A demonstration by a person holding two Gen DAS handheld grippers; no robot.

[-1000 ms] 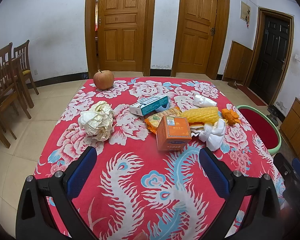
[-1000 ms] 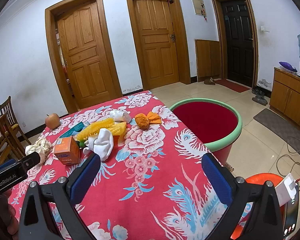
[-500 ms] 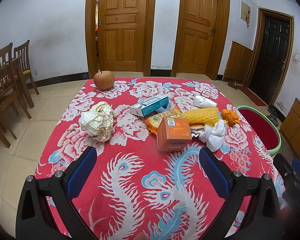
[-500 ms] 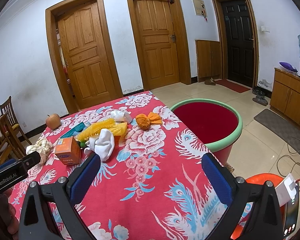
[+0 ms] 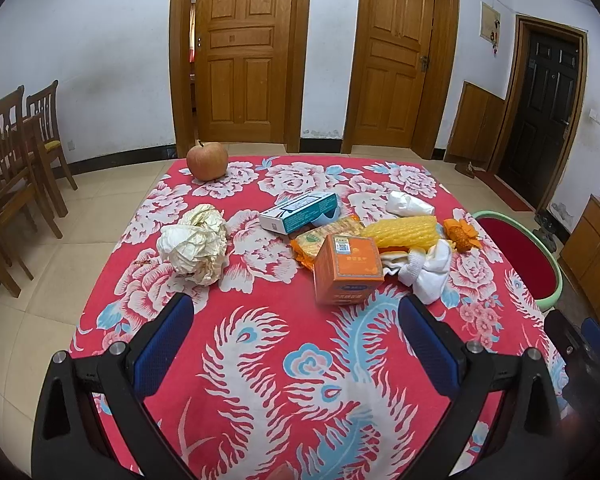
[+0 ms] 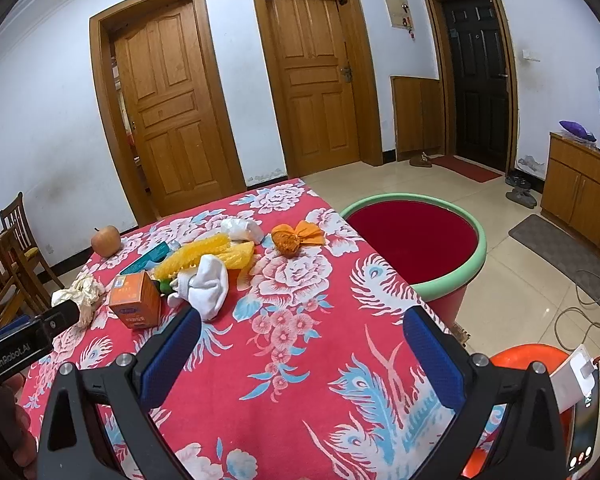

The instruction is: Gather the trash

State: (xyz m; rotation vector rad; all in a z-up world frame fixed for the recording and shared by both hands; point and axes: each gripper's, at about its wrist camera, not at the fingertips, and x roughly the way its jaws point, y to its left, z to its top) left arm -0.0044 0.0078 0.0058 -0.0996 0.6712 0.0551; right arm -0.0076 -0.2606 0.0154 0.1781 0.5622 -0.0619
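The left tongs (image 5: 296, 320) hang over the near part of the table (image 5: 260, 360) with their blue pads spread wide and nothing between them. The right tongs (image 6: 300, 332) are likewise wide apart and empty, above the table's near right corner. Just beyond the left tongs stands an orange box (image 5: 348, 270), and to its left, apart from it, lies a crumpled ball of paper (image 5: 194, 244). Behind the box the rest of the trash sits in a loose heap: a teal and white carton (image 5: 300, 212), a flat orange snack wrapper (image 5: 324, 236), a yellow foam net (image 5: 404, 232) and a white sock-like cloth (image 5: 428, 272) touching the net's near side. A white crumpled wrapper (image 5: 408, 204) lies at the far side of the heap, and an orange wad (image 6: 294, 238) rests near the table's right edge. An apple (image 5: 207, 161) stands alone at the far left corner, well apart from the heap. Beside the table's right edge, on the floor, is a large red tub with a green rim (image 6: 452, 268); its inside looks empty. In the right wrist view, the left tool's black body (image 6: 24, 344) shows at the lower left, and an orange bucket (image 6: 516, 360) sits at the lower right.
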